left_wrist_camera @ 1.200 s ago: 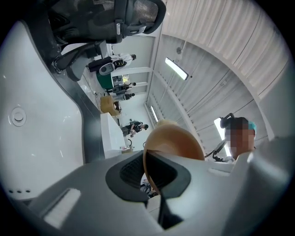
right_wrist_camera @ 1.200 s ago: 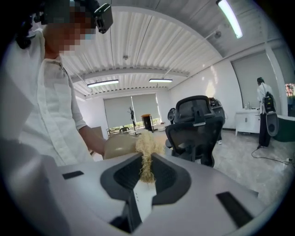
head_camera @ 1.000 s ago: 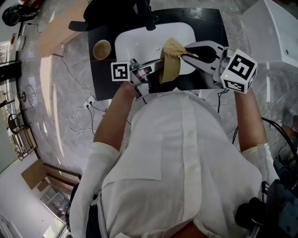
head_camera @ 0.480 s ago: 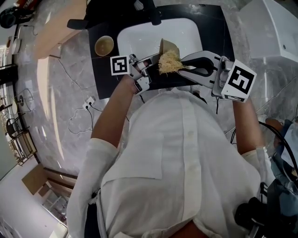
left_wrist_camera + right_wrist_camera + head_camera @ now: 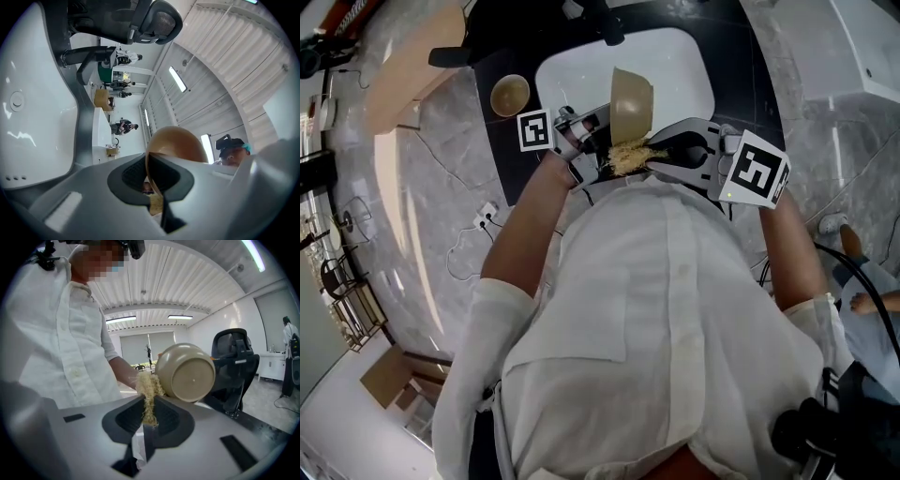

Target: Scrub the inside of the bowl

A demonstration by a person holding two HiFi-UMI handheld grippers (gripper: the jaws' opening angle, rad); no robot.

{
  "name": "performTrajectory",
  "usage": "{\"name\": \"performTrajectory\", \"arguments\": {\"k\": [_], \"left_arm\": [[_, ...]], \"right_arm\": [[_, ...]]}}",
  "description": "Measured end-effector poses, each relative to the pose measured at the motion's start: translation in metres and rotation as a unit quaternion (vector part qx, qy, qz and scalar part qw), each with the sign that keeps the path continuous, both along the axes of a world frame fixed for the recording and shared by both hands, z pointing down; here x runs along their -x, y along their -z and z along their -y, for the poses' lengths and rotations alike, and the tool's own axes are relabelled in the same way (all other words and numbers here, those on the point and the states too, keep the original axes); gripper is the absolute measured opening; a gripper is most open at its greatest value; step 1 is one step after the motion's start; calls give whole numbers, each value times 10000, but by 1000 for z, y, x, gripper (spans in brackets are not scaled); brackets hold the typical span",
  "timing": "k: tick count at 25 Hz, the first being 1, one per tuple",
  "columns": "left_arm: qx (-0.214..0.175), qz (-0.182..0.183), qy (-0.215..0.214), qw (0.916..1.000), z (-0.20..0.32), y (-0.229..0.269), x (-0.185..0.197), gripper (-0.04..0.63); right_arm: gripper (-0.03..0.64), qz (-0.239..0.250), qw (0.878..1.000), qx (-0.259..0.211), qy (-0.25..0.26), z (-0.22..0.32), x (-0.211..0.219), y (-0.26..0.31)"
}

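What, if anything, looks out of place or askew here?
The bowl is tipped on its side, its rim pinched in the left gripper, base facing the right gripper. The fibrous scrubber held by the right gripper sits outside the bowl beside its rim, not inside. Nothing looks spilled or damaged.

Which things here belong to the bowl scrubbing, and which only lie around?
In use: bowl, gripped at its rim by the left gripper; fibrous scrubber in the right gripper; sink.
Lying about: second bowl on the counter; plug and cable on the floor; office chair.
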State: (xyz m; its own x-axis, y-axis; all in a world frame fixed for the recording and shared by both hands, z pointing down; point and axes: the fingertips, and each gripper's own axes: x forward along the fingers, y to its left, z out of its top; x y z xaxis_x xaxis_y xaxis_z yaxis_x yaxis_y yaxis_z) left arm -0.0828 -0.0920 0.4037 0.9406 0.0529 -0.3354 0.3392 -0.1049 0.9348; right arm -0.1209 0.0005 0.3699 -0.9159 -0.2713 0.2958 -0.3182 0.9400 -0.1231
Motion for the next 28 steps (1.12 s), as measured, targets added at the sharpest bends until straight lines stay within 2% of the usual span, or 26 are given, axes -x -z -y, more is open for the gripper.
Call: {"name": "performTrajectory", "arguments": {"k": [4,13,18,28], "left_arm": [[-172,-90,-267,9995,-7,4,0,12],[-923,261,-878,9915,-29,1,-6,12],[-1525,591,-1011,9813,-29,-5,-6,12],[-1920,1144,-1231,9669,-35,-22,-38,12]], "right_arm": [[49,-318,9993,145,-125,3,-7,-23],[49,-1072,9937,246,-220,15,-38,-43],[49,-1358,9894,206,-470,29,-56,-46],[49,-1496,9826,10,-1103,51,-115,-41]]}}
